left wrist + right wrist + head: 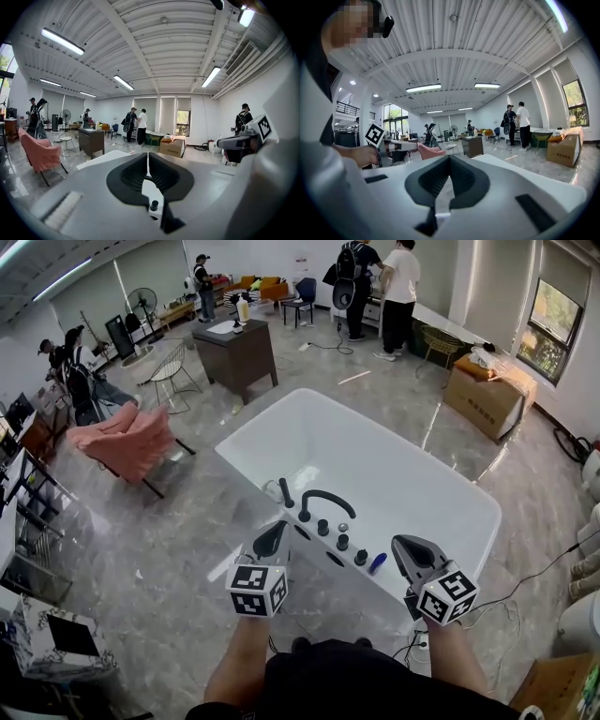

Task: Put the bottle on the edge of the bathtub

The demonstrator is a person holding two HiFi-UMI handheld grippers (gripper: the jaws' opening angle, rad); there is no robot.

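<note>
Tub rim (253, 427) seems to hold the bottle (377, 562); left hand-held gripper (274, 534) and right hand-held gripper (405, 551) closed, empty. Likely done, back off.

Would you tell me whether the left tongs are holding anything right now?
No, the left tongs are shut together with nothing between them.

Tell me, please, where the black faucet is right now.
Mid-frame in the head view, the black faucet stands on the bathtub's near rim, just behind a row of black knobs.
</note>
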